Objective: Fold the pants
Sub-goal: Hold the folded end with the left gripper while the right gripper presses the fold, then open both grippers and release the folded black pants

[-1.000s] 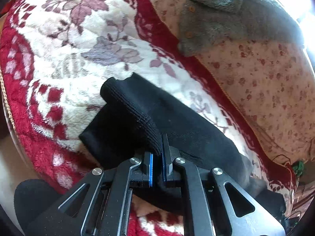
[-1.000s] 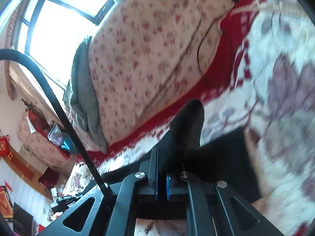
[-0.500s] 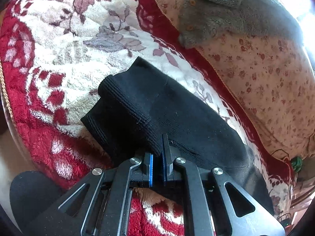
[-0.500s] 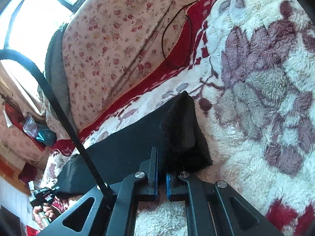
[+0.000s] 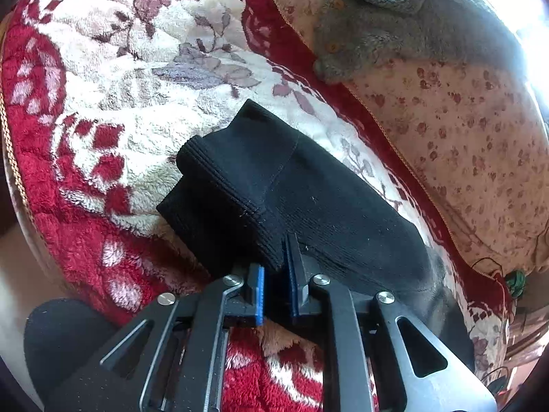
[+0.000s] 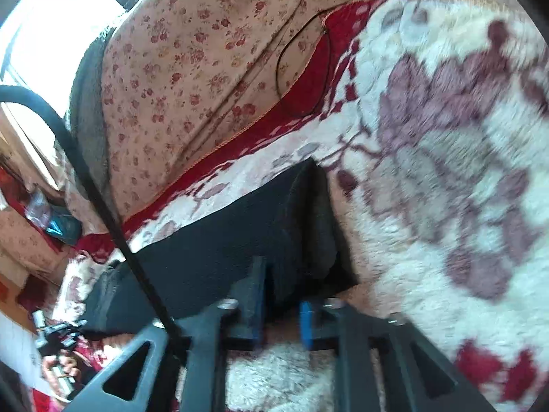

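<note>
Black knit pants lie folded over on a red and cream floral blanket. In the left wrist view my left gripper has its jaws slightly parted around the ribbed edge of the pants, with a gap beside the cloth. In the right wrist view the pants lie flat on the blanket. My right gripper is open, its blue pads apart, with the pants' corner just between them. The right view is motion-blurred.
A floral pink cushion or quilt lies behind the blanket with a grey fleece garment on it. A thin black cable loops on the blanket edge. A bright window is at the upper left.
Both grippers lowered the pants' edge onto the lower layer, completing a fold. The right gripper opened from shut on the cloth. The left jaws widened slightly.
</note>
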A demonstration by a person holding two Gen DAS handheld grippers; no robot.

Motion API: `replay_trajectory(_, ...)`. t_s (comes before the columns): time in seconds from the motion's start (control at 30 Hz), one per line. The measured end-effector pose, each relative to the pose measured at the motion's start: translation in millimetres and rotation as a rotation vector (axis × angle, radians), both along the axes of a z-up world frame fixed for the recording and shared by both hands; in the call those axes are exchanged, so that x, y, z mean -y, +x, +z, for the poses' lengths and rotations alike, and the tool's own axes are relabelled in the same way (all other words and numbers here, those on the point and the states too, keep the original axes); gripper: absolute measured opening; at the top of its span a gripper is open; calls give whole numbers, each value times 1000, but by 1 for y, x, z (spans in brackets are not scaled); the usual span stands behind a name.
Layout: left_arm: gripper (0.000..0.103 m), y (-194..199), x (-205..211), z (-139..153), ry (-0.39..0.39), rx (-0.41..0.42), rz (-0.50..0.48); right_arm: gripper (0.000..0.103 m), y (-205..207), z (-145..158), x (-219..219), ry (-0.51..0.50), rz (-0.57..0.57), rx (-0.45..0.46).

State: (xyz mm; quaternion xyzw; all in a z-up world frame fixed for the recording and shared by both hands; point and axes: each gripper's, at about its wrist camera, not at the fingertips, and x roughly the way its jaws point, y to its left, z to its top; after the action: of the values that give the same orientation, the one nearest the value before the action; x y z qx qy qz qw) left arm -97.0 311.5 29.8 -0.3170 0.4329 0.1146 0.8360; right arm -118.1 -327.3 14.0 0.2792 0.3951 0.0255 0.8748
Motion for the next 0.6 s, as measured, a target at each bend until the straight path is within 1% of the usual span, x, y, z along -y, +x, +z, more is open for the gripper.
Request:
replay_trajectory(0.03, 13, -2, -1, 3, 3, -4, 2, 36, -2, 3, 1, -12, -4, -1)
replay_trajectory(0.1, 17, -7, -1, 9, 15, -4, 13, 36, -7, 11, 6, -4, -5, -2)
replay_trajectory(0.13, 20, -10, -1, 13, 32, -3, 22, 36, -10, 14, 7, 5, -4, 2)
replay_trajectory(0.2, 21, -19, 0, 24, 94, 8, 50, 36, -16, 19, 8, 18, 1, 7)
replay_trajectory(0.27, 22, -28, 2, 38, 161, 39, 70, 36, -19, 25, 5, 23, 10, 17)
replay_trajectory(0.3, 22, -30, 2, 43, 176, 55, 70, 36, -20, 28, 2, 28, 25, 25)
replay_trajectory(0.4, 22, -34, 11, 57, 196, 98, 37, 36, -19, 37, -13, 19, 68, 53)
replay_trajectory(0.43, 22, -32, 19, 62, 196, 115, 10, 36, -17, 39, -20, 21, 88, 60)
replay_trajectory(0.53, 22, -26, 37, 65, 198, 136, -52, 36, -11, 41, -38, 60, 136, 79)
replay_trajectory(0.6, 22, -16, 56, 61, 194, 127, -110, 36, -6, 39, -55, 65, 178, 77)
